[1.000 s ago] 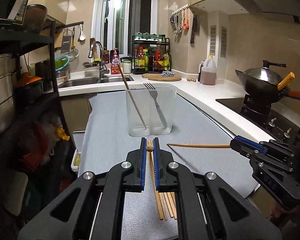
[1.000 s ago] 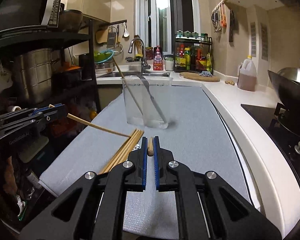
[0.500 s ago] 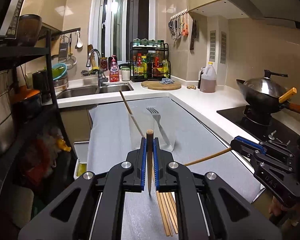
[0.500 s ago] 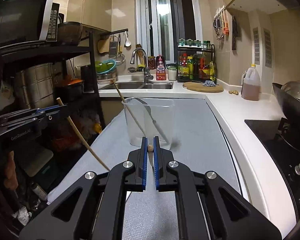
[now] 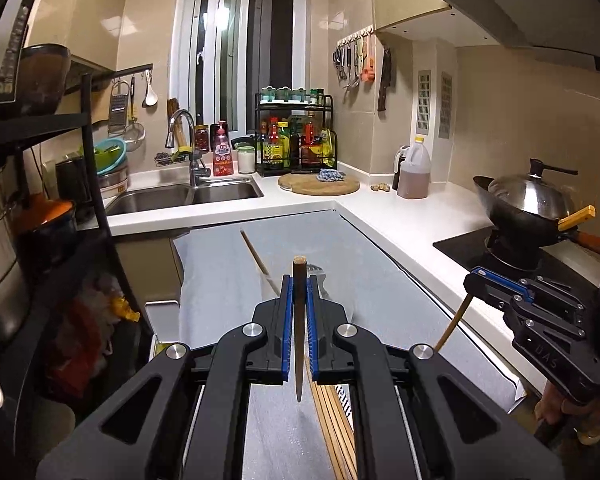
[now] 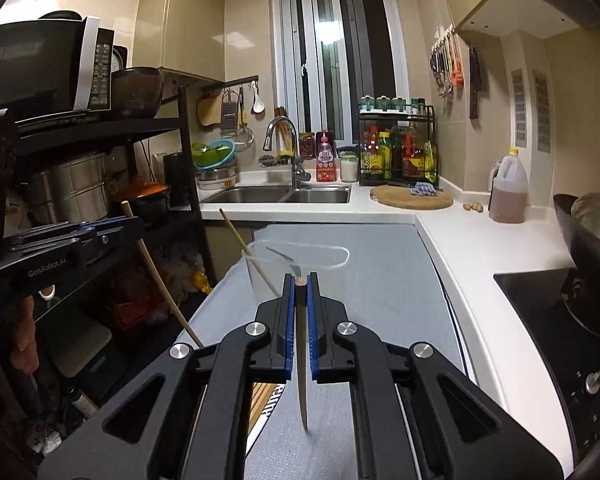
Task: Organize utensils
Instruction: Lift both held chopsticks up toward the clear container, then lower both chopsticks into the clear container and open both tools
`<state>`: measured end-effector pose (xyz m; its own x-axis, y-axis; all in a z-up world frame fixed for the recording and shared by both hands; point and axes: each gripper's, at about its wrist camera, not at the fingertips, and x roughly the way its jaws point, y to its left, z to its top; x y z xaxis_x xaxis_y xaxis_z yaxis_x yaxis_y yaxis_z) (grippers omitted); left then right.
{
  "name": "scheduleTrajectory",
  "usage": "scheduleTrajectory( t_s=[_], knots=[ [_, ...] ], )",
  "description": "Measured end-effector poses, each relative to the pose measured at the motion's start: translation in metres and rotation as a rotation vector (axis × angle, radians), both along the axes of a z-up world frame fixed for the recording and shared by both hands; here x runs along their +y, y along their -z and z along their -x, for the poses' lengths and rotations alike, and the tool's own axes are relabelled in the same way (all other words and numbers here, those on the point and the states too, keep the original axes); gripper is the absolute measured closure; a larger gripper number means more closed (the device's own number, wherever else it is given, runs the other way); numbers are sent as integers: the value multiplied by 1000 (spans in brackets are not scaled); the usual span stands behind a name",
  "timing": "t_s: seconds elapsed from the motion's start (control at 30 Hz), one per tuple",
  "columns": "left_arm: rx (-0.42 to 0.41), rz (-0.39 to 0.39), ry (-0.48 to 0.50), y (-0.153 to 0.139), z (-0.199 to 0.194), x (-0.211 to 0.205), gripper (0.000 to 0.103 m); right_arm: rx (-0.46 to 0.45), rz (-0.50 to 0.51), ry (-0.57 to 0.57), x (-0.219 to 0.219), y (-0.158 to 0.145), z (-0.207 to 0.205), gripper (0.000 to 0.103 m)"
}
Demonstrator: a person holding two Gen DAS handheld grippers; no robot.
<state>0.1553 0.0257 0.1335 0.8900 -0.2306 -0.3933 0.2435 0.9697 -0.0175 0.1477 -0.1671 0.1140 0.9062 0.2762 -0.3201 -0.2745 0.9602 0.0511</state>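
Grey worktop (image 6: 380, 280) carries a clear cup (image 6: 296, 268) just ahead. Both grippers, left (image 5: 299, 284) and right (image 6: 299, 286), clench 1 chopstick (image 6: 301, 356) each, pointing down, probably above it.

- Left hand-held gripper (image 5: 299, 294) has raised its chopstick (image 5: 299, 320) off the table (image 5: 400, 304), now upright.
- Right hand-held gripper (image 6: 299, 294) has likewise lifted its chopstick (image 6: 301, 360), tip hanging above the table.

Each wooden chopstick (image 5: 299, 320) (image 6: 300, 344) looks smooth and matt. The container (image 6: 300, 258) is clear glossy plastic on a grey, finely textured mat (image 5: 364, 292). Far left, the sink (image 6: 284, 194) is shiny metal.
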Motion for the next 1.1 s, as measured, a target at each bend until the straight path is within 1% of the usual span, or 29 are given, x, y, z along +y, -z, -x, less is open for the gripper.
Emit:
scheduleTrajectory(
  t_s=[0.2,0.43,0.53,0.73,0.83,0.93,1.1],
  knots=[
    [-18,-6,18,-23,-15,-3,96,-20,6,-6,1,-20,-14,97],
    [-37,-21,35,-55,-35,-6,96,-51,-1,-18,1,-52,-35,97],
    [-52,-28,43,-70,-44,-9,96,-68,2,-22,3,-67,-44,97],
    [-109,-32,49,-99,-58,-14,96,-122,12,-24,8,-101,-64,97],
    [-125,-27,48,-107,-68,-15,97,-148,12,-17,10,-115,-75,97],
    [-132,-21,48,-112,-77,-17,96,-164,-14,-25,10,-130,-87,97],
    [-130,-33,56,-113,-94,-21,97,-196,-14,-18,15,-141,-105,97]
  ],
)
